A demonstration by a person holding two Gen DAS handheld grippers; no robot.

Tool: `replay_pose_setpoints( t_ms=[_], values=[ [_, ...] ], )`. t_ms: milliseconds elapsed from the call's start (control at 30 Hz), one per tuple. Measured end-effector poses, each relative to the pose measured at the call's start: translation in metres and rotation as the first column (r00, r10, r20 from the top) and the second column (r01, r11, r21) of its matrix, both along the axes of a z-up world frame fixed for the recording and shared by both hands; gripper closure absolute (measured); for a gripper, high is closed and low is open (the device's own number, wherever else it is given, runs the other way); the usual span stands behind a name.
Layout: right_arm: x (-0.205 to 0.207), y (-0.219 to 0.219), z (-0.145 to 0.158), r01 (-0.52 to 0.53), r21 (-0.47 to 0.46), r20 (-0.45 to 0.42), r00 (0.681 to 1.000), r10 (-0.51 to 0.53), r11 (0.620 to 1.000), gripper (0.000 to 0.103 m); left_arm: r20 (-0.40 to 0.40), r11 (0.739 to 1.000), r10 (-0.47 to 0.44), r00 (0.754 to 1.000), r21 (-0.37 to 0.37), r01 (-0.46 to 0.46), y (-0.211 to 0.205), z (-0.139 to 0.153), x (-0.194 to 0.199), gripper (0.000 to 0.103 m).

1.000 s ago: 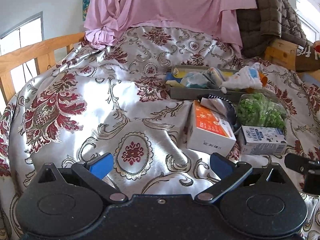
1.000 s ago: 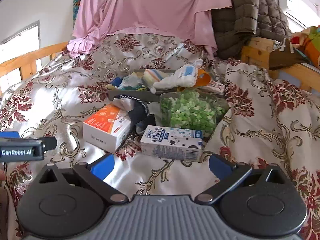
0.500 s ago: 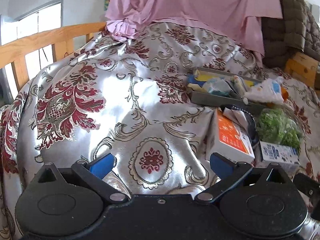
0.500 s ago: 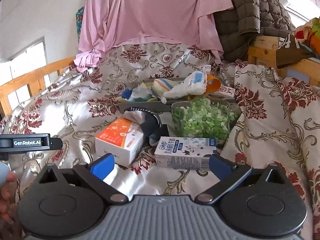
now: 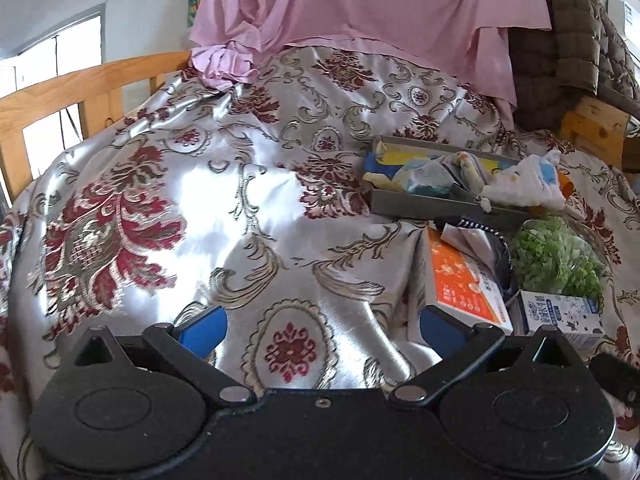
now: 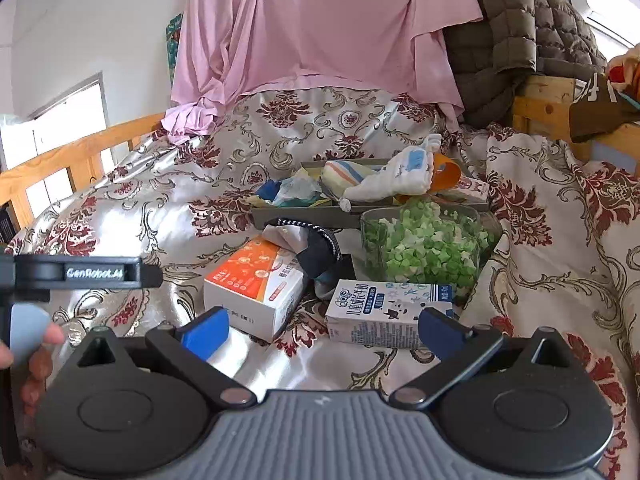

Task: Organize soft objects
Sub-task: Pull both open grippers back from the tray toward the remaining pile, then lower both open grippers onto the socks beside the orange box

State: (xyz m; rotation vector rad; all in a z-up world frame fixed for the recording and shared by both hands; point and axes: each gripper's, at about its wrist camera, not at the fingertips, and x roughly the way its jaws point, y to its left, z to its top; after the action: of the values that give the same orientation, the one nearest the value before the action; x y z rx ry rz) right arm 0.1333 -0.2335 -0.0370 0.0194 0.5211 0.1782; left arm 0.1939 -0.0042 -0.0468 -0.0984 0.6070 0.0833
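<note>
A grey tray [image 6: 304, 216] on the bed holds folded cloths, with a white cloth [image 6: 396, 182] draped over its right part; it also shows in the left wrist view [image 5: 420, 200]. A dark sock [image 6: 316, 248] lies between an orange-white tissue box [image 6: 252, 284] and a jar of green bits [image 6: 424, 240]. A milk carton [image 6: 384, 308] lies in front. My right gripper [image 6: 322, 330] is open and empty, just short of the box and carton. My left gripper [image 5: 320, 326] is open and empty over bare bedspread, left of the tissue box [image 5: 460, 280].
A patterned satin bedspread [image 5: 200, 200] covers the bed. A wooden rail [image 5: 60, 92] runs along the left. A pink sheet [image 6: 320, 32] and a brown quilted jacket [image 6: 520, 32] hang at the back. The left gripper's body [image 6: 80, 272] shows at the right view's left edge.
Both grippers rose and tilted a little; the left view swung left, then back right. The objects lie unmoved. Both grippers stay open.
</note>
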Motion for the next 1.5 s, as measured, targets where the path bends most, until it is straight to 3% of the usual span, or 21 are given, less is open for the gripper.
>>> replay_pose_setpoints(
  t_ms=[400, 633, 900, 1033, 1167, 1500],
  values=[
    [0.026, -0.004, -0.002, 0.002, 0.031, -0.003, 1.000, -0.002, 1.000, 0.000, -0.013, 0.999, -0.019, 1.000, -0.035, 0.018, -0.008, 0.000, 0.038, 0.001],
    [0.046, -0.002, -0.005, -0.040, 0.053, -0.021, 0.999, 0.041, 0.998, 0.000, -0.036, 0.996, 0.028, 0.999, -0.084, -0.031, -0.003, -0.001, 0.063, 0.001],
    [0.057, 0.005, -0.009, -0.077, -0.007, -0.012, 0.997, 0.077, 0.997, 0.000, -0.049, 0.993, 0.040, 0.998, -0.111, -0.046, -0.004, 0.005, 0.090, 0.001],
    [0.073, 0.005, -0.010, -0.134, 0.029, 0.004, 0.991, 0.134, 0.991, 0.000, -0.049, 0.995, -0.013, 0.999, -0.099, 0.008, -0.011, 0.011, 0.106, 0.001],
    [0.093, 0.005, -0.017, -0.181, 0.078, 0.001, 0.983, 0.182, 0.980, 0.001, -0.060, 0.988, -0.086, 0.995, -0.134, 0.077, -0.016, 0.015, 0.122, 0.001],
    [0.119, 0.011, -0.034, -0.215, 0.100, -0.021, 0.976, 0.219, 0.971, 0.009, -0.063, 0.932, -0.307, 0.950, -0.223, 0.287, -0.013, 0.015, 0.158, 0.001]
  ],
)
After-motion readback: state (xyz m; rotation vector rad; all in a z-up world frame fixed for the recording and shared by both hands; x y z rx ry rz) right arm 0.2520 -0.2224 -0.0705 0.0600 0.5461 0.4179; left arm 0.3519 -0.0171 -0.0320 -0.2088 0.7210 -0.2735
